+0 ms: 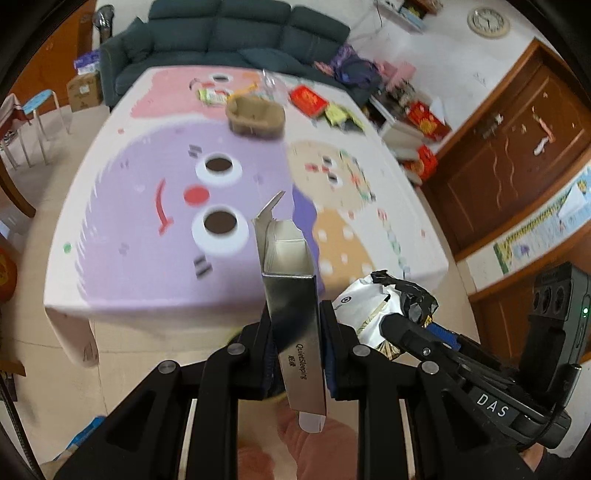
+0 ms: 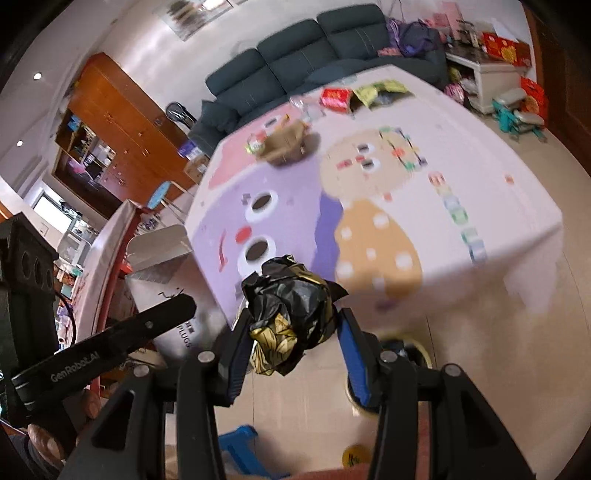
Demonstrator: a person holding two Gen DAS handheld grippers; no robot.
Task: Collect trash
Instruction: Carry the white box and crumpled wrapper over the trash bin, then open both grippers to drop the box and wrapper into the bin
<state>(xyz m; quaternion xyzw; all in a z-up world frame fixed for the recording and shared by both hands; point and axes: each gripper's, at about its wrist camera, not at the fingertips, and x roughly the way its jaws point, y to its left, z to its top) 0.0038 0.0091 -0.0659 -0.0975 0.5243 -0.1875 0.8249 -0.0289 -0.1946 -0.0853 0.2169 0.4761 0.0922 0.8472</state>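
My left gripper (image 1: 295,314) is shut on a silver carton (image 1: 291,295) marked QuietSleeping, its top flap open, held above the floor before the table's near edge. The carton also shows in the right wrist view (image 2: 166,273). My right gripper (image 2: 291,321) is shut on a crumpled black and gold wrapper (image 2: 291,310), beside the left gripper; in the left wrist view the wrapper (image 1: 380,302) looks white, black and gold. More trash lies at the table's far end: a brown paper bag (image 1: 255,114), a green wrapper (image 1: 212,96), a red packet (image 1: 308,98) and yellow-green packets (image 1: 338,112).
The table (image 1: 110,206) has a pastel cartoon cloth. A dark sofa (image 1: 229,33) stands behind it. Wooden cabinets (image 1: 517,140) are at the right. A round bin (image 2: 406,354) sits on the floor under my right gripper. A blue stool (image 2: 236,439) is below.
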